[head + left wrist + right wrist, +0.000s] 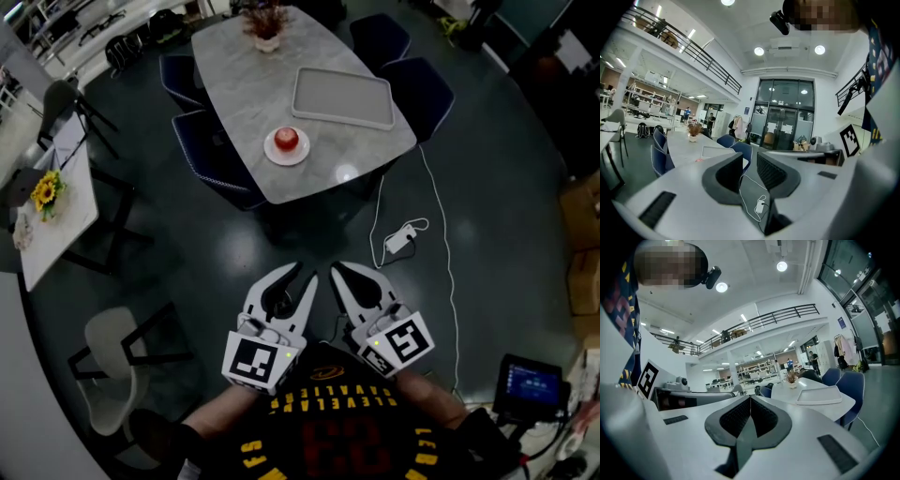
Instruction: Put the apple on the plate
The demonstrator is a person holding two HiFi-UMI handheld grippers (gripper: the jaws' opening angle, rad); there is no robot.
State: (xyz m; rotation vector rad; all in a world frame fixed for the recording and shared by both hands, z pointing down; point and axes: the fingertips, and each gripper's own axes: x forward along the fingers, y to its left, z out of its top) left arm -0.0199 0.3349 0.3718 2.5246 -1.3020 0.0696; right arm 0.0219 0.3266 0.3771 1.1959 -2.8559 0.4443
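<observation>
A red apple (287,139) sits on a small white plate (273,153) near the front edge of the grey marble table (234,75), far ahead of both grippers. My left gripper (304,274) is held low over the dark floor close to my body, jaws open with a narrow gap and nothing between them. Beside it, my right gripper (336,269) is shut and holds nothing. In the left gripper view the gripper (750,164) points toward the table (684,145). In the right gripper view the shut gripper (750,399) points past the table's (811,404) corner.
A white tray (342,97) (819,394) and a flower pot (266,26) (791,378) are on the table, with blue chairs (220,169) around it. A white cable and adapter (401,239) lie on the floor. A side table with sunflowers (42,192) and a white chair (112,352) stand left.
</observation>
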